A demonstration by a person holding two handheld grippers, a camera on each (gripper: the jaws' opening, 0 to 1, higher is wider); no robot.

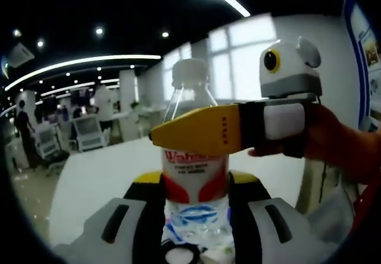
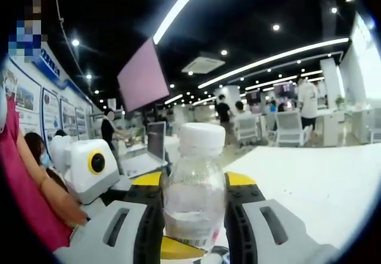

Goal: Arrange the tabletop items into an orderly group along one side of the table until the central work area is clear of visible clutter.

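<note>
In the left gripper view, people and pale office chairs (image 1: 89, 132) show far off to the left of the left gripper (image 1: 195, 207), beyond the white tabletop (image 1: 101, 175). A clear plastic water bottle with a white screw cap and a red-and-white label (image 1: 194, 175) stands upright between this gripper's two grey, yellow-tipped jaws, which press against its lower body on both sides, pinching it. Across the bottle's shoulder, the right gripper (image 1: 156, 135) reaches in from the right; from this side its yellow jaws overlap, so how far apart they stand cannot be told here. A hand (image 1: 324, 136) holds its handle at the right.

In the right gripper view, a pink sleeve (image 2: 24, 181) and a hand (image 2: 62, 207) lie to the left, holding the left gripper's white body. The bottle stands in the middle, its cap above the right gripper's jaws, which sit snug against both sides of the bottle, gripping it. The tabletop spreads to the right, with people and chairs beyond.
</note>
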